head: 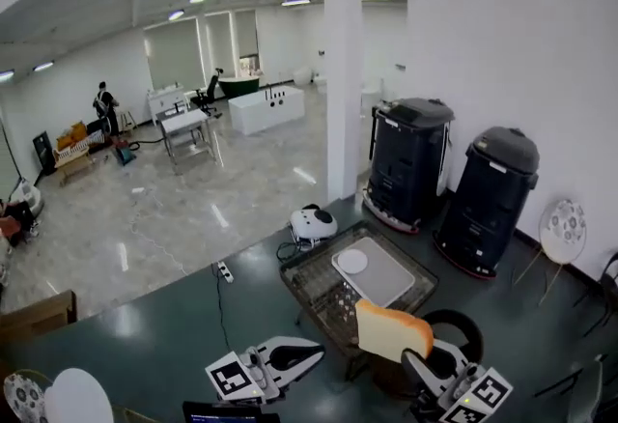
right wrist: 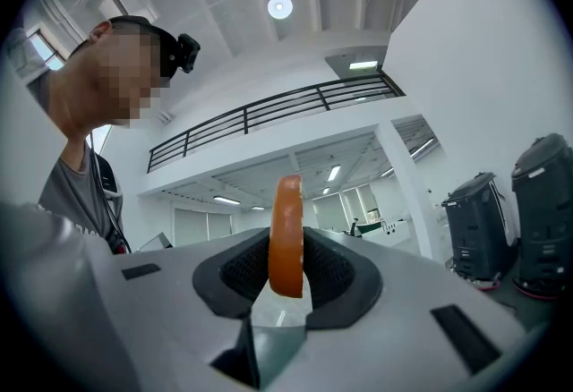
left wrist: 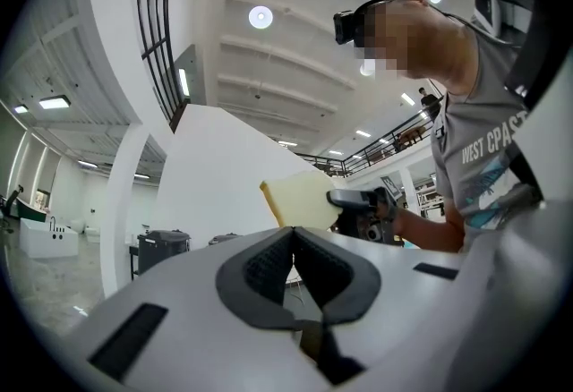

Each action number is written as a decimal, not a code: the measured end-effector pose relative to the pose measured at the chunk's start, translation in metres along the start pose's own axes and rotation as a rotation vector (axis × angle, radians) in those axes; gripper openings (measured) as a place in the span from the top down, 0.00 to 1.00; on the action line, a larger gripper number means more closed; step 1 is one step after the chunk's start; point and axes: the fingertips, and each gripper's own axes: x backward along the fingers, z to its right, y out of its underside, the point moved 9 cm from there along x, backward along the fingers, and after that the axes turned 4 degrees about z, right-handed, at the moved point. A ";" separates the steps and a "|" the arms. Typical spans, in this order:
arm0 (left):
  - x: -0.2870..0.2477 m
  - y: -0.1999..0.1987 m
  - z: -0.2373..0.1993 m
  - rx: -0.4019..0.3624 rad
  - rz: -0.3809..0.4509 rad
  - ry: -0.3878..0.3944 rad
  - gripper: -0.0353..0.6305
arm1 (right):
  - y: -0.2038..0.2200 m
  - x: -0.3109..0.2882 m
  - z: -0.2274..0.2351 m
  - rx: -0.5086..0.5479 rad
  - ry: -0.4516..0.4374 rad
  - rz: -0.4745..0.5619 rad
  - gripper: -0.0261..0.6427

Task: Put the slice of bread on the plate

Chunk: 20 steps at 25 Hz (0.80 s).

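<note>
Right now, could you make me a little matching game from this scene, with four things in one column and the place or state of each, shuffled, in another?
Things:
1. slice of bread
2. white plate
3. left gripper
4. two black machines

Places or states:
A. standing by the white wall
B. lying on the grey tray
C. clamped on edge in the right gripper
D. jaws together, nothing between them

Pairs: 1-C, 2-B, 3-D, 4-A
</note>
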 end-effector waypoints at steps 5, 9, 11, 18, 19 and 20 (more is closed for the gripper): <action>0.000 0.013 0.007 0.021 -0.028 -0.029 0.93 | -0.002 0.003 0.017 0.007 0.006 0.007 0.83; 0.001 0.015 0.001 0.021 -0.028 -0.038 0.93 | 0.003 -0.003 0.017 0.003 -0.003 0.001 0.83; 0.001 0.014 -0.004 0.020 -0.026 -0.040 0.93 | 0.005 -0.006 0.017 0.001 -0.009 -0.001 0.83; -0.009 0.015 -0.034 0.007 -0.013 -0.027 0.94 | 0.003 -0.023 0.032 0.021 -0.009 -0.006 0.83; -0.012 0.015 -0.042 0.004 -0.012 -0.018 0.93 | 0.001 -0.028 0.036 0.028 -0.005 -0.006 0.83; -0.015 0.016 -0.050 0.003 -0.011 -0.010 0.94 | 0.000 -0.033 0.040 0.031 0.000 -0.005 0.83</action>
